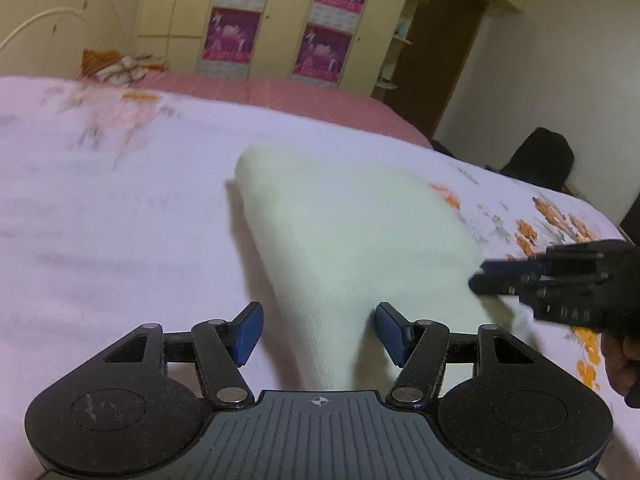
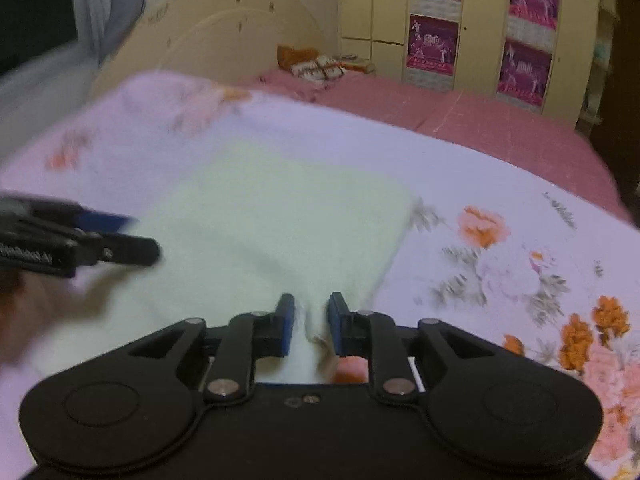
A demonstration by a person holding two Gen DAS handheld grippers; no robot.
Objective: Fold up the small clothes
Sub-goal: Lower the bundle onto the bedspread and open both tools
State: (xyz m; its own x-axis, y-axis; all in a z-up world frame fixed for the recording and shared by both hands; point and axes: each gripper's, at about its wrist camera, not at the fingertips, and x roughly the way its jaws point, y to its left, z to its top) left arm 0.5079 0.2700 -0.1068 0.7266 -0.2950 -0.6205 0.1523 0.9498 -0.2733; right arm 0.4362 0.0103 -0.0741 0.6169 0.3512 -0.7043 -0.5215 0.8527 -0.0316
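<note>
**Pale Cloth on a Floral Bedsheet**

Lilac bedsheet [image 2: 500, 184] with orange flowers covers the near part of the bed, pink bedding and a postered wardrobe [image 1: 280, 20] behind it. On the sheet lies a pale folded cloth [image 1: 352, 232], its weave and edges smeared by blur. Left gripper [image 1: 319, 332] straddles the cloth's near corner, jaws apart, not pressing. Right gripper [image 2: 311, 324] has its jaws nearly together with a bunched fold between them; whether the pads bite is unclear.
</note>
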